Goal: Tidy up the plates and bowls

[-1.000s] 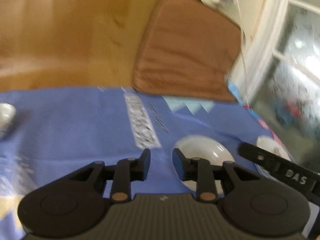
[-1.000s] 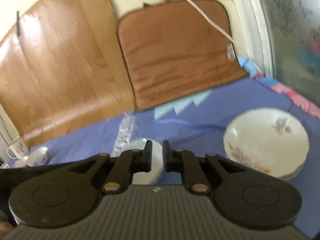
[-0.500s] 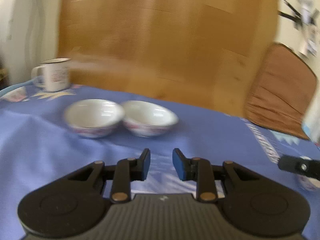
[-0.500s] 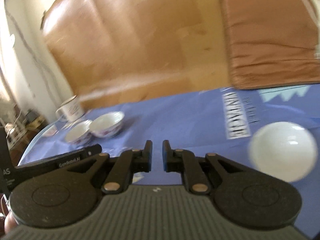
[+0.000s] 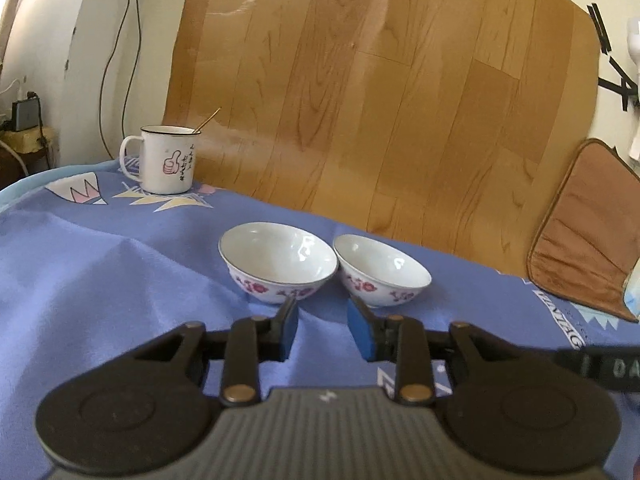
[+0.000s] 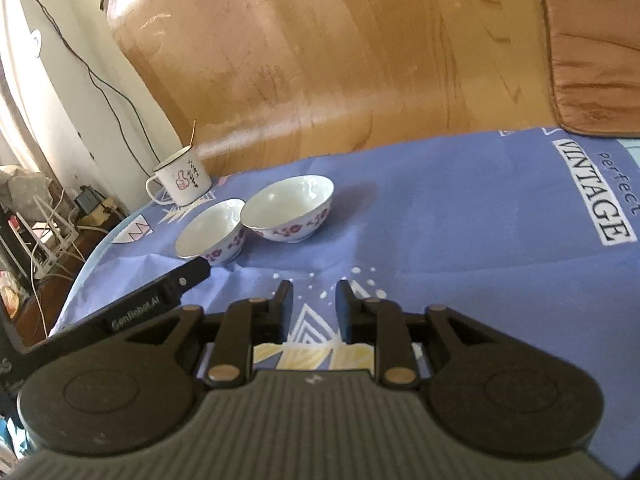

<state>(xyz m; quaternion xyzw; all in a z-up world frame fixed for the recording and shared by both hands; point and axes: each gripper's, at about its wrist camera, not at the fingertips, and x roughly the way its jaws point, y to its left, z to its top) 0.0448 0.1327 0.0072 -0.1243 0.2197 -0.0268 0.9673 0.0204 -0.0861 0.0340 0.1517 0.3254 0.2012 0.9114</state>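
On the blue-clothed bench [image 5: 100, 264], two bowls [image 5: 278, 262] [image 5: 382, 272] touch rims; left hand-held gripper [image 5: 322, 330] and right hand-held gripper [image 6: 314, 312], both empty, jaws opening narrowly. Lifting either bowl may knock its neighbour.

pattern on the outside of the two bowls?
Red-purple flower sprigs on white bowls, clearest in the left wrist view.

Bowls: two [image 5: 278, 261] [image 5: 382, 270]
Mug: one [image 5: 167, 165]
Spoon in mug: one [image 5: 208, 120]
Cushion: one [image 5: 588, 236]
Grippers: two [image 5: 322, 330] [image 6: 313, 307]
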